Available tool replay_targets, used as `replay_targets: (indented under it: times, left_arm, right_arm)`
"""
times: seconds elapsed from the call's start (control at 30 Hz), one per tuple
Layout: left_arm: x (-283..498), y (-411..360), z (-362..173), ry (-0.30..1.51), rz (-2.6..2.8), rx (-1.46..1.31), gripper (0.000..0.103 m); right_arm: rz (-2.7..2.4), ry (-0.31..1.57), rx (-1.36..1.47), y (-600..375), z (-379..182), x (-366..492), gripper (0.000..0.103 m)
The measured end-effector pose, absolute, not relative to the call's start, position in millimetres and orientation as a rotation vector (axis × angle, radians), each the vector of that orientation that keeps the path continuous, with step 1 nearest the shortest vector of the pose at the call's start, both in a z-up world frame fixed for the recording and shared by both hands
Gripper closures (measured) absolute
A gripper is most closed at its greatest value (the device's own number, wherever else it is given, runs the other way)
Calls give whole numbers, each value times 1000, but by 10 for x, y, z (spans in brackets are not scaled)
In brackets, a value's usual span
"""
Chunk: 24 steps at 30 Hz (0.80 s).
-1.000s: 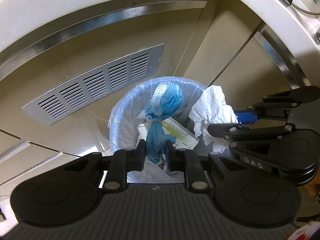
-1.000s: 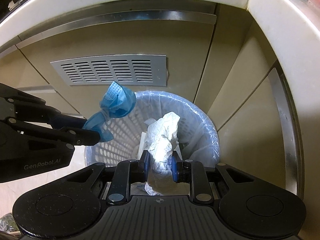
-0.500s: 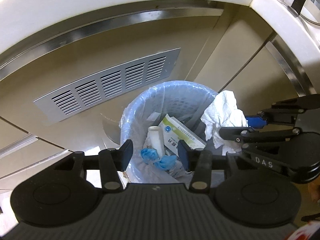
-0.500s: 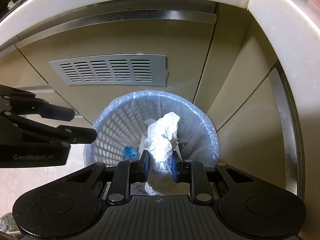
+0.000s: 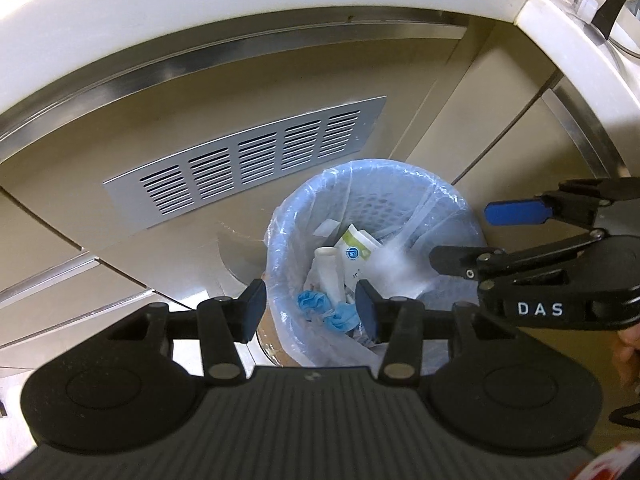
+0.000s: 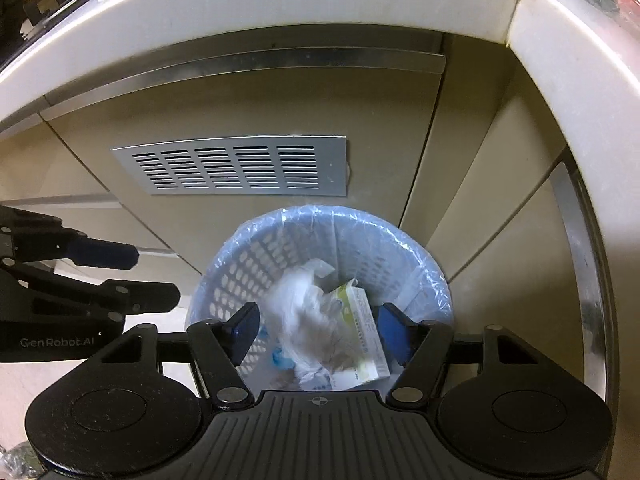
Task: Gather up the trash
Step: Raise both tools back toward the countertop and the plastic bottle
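Over the bin, the right gripper (image 6: 318, 330) has its jaws opening, and nothing is pinched between the pads: the crumpled white tissue (image 6: 304, 316) is blurred and looks to be dropping into the basket below. To its left, the left gripper (image 5: 310, 306) hangs with its jaws spread apart and empty too, touching nothing. Both point steeply down at the blue laundry-style basket (image 6: 256, 256), lined with a clear plastic bag (image 5: 452, 208) that is folded over the rim. Down inside lie a green-and-white carton (image 6: 360, 336), a white tube (image 5: 330, 272) and a bundle of blue gloves (image 5: 326, 310). Behind the basket stands a beige cabinet front with a metal vent grille (image 6: 236, 168), under the pale edge of the worktop (image 6: 280, 0).

By my reading, this is the release step, a drop-off into the bin, and both loads look delivered. The next move calls for lifting both grippers clear of the rim and swinging back up to the worktop to hunt for more trash.
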<state>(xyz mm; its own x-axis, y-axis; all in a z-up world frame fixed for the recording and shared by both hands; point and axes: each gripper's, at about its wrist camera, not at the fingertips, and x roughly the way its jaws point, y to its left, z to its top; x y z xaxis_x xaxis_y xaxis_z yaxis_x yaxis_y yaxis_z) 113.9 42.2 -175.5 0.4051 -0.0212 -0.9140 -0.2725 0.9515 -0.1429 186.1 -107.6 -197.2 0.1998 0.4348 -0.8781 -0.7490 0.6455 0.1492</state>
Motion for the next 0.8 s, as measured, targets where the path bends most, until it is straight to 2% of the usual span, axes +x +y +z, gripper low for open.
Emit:
replay_targets:
  times: [0.37,0.8]
  left_arm:
    - [1067,467,-1658,1113,168,-299,58]
    - [1020,492,-948,937,160,-271,58]
  right_arm:
    - [862,1060,-332,-1071,-1803,1798,37]
    - [869,801,-228,-1288,-789,1707,37]
